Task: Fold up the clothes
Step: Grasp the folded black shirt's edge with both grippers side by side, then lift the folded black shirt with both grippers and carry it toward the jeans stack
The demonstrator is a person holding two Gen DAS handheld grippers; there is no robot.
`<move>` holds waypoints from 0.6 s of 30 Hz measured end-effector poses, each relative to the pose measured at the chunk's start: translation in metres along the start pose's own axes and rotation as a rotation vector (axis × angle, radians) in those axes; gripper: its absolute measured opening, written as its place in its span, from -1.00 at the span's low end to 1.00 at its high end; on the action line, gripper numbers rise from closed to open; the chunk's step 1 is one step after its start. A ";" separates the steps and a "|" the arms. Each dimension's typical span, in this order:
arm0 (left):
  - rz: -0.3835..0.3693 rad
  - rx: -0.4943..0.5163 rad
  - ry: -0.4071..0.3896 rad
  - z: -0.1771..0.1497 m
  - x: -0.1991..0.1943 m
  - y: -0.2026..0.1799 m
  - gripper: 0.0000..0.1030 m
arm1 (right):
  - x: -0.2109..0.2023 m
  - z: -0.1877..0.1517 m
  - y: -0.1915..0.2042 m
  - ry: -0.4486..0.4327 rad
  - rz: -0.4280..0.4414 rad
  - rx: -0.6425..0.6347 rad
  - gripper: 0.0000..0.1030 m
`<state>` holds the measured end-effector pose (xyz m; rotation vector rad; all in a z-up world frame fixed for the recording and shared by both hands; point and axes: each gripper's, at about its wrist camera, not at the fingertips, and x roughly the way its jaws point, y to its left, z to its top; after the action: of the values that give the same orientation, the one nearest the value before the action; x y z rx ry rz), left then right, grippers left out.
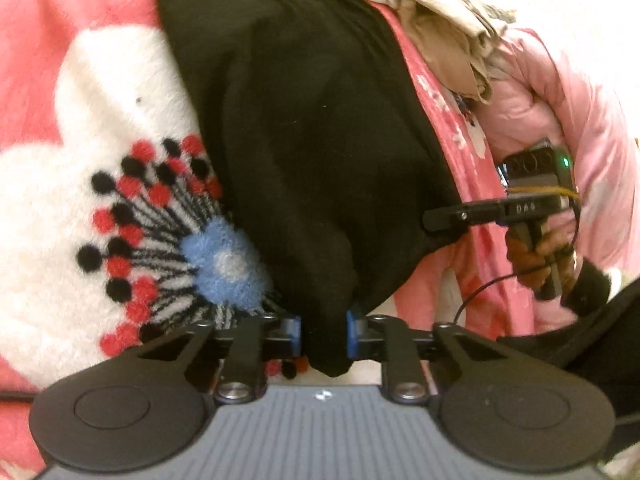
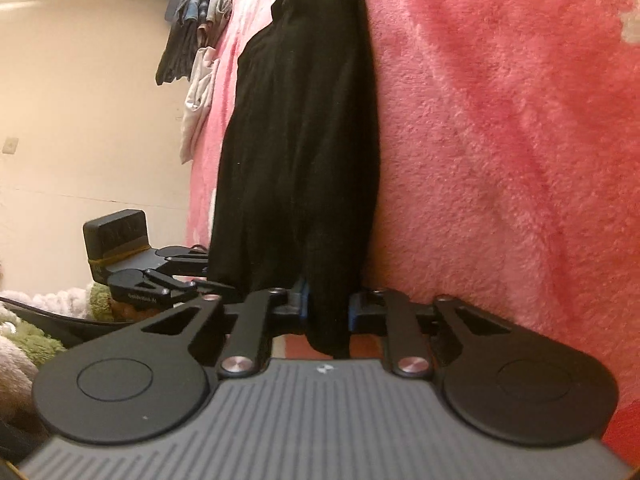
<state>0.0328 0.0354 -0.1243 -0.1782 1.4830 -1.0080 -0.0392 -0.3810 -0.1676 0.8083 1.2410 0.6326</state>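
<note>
Both grippers, left (image 1: 323, 330) and right (image 2: 328, 310), are pinched on the black knit garment (image 1: 304, 140) on the pink fleece blanket (image 1: 100, 92). Next, I'd guess: lift and fold it over evenly.

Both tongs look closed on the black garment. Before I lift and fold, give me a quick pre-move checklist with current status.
1. Left tongs pinching the black garment: ok, cloth sits between the blue pads.
2. Right tongs pinching the same garment: ok.
3. Grips apart, on separate edges: ok.
4. Garment flat on the pink blanket: not ok, it is bunched near both grips.
5. Only one layer caught: cannot tell.
6. Beige clothes pile off the garment: cannot tell, it lies at its far edge.
</note>
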 end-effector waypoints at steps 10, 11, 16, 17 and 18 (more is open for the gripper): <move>-0.083 0.037 -0.189 0.007 -0.072 -0.020 -0.79 | -0.025 0.024 0.073 -0.099 0.031 -0.224 -0.83; -0.091 0.033 -0.223 0.009 -0.083 -0.021 -0.79 | -0.030 0.030 0.086 -0.116 0.044 -0.254 -0.83; -0.140 -0.014 -0.434 0.020 -0.140 -0.020 -0.79 | -0.054 0.071 0.135 -0.188 0.140 -0.373 -0.83; -0.151 -0.022 -0.475 0.023 -0.150 -0.020 -0.79 | -0.057 0.081 0.145 -0.201 0.161 -0.388 -0.83; -0.155 -0.025 -0.514 0.026 -0.159 -0.020 -0.78 | -0.061 0.090 0.153 -0.209 0.173 -0.401 -0.83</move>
<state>0.0812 0.1135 0.0097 -0.5359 1.0221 -0.9758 0.0363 -0.3576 0.0026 0.6283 0.8230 0.8805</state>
